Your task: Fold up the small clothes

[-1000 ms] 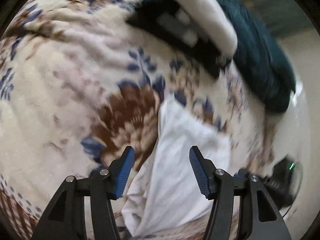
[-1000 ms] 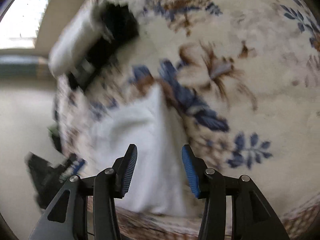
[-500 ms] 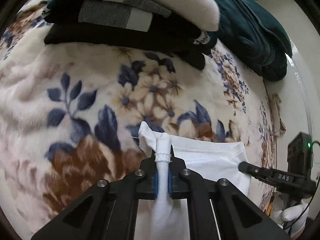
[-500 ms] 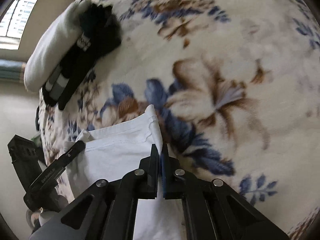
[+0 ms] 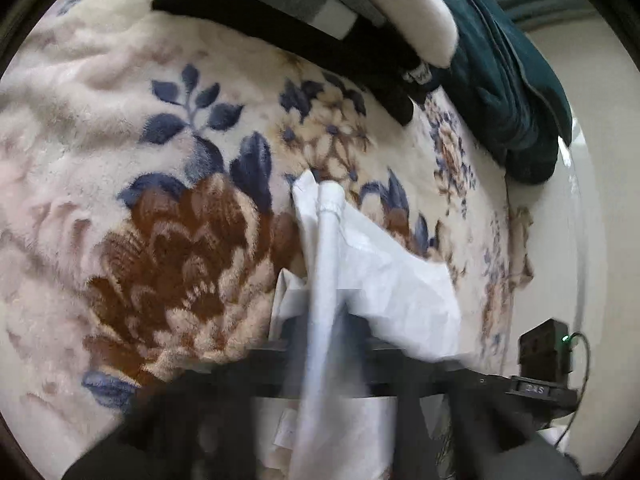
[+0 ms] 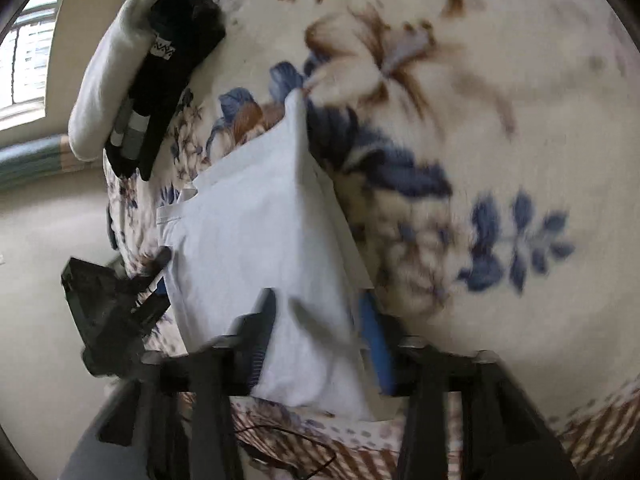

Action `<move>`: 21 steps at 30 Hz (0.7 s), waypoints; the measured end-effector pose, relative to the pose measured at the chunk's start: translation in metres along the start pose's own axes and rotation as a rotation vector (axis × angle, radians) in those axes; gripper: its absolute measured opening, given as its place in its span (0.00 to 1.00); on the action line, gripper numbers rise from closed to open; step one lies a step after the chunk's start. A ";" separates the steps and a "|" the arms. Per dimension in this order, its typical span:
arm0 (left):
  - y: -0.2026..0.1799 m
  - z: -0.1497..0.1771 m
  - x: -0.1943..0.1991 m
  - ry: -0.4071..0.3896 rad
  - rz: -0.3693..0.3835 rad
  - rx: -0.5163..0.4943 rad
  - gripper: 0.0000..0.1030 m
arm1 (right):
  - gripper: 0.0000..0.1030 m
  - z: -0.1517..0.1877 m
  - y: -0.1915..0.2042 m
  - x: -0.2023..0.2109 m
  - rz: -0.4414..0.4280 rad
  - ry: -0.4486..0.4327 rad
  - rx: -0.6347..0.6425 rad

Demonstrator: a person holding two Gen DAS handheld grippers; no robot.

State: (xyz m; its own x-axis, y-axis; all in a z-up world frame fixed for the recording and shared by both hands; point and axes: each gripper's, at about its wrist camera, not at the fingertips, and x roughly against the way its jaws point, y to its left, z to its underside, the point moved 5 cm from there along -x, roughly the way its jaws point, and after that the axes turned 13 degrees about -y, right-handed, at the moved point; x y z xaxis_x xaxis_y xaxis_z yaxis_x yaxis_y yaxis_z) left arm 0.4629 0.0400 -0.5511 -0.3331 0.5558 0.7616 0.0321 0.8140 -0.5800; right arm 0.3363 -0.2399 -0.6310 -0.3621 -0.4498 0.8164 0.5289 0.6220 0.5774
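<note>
A small white garment (image 6: 256, 232) lies partly folded on a floral blanket (image 6: 500, 128). In the right wrist view my right gripper (image 6: 316, 340) is open, its blue-padded fingers (image 6: 374, 344) either side of the garment's near edge. In the left wrist view the white garment (image 5: 384, 280) has a bunched strip running up between my left gripper's blurred jaws (image 5: 324, 344), which look shut on it. The right gripper's body (image 5: 544, 360) shows at the right edge there.
A stack of folded clothes, white on top of black with grey stripes (image 5: 332, 28), lies at the far side of the blanket, with a dark teal garment (image 5: 508, 80) beside it. The bed edge and a pale wall (image 5: 600, 200) are to the right.
Both grippers were open a second ago and shut on the garment's far edge half a second ago. The right gripper has since opened and pulled back. The left still holds the cloth, blurred by motion.
</note>
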 end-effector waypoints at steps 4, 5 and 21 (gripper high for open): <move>0.009 -0.006 -0.003 -0.017 -0.060 -0.021 0.03 | 0.02 -0.003 -0.001 0.009 0.026 -0.069 0.004; 0.016 -0.008 -0.007 -0.005 -0.067 -0.004 0.03 | 0.02 -0.004 -0.002 0.007 0.039 -0.070 0.003; -0.010 -0.043 -0.036 0.022 -0.034 -0.113 0.02 | 0.43 -0.059 0.022 -0.019 0.043 -0.075 0.072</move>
State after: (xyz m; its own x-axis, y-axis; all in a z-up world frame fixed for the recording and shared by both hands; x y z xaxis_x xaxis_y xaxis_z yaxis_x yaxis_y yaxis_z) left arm 0.5147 0.0192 -0.5603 -0.3147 0.5302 0.7873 0.1279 0.8456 -0.5183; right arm 0.4004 -0.2557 -0.6340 -0.3980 -0.3740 0.8377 0.4895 0.6857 0.5387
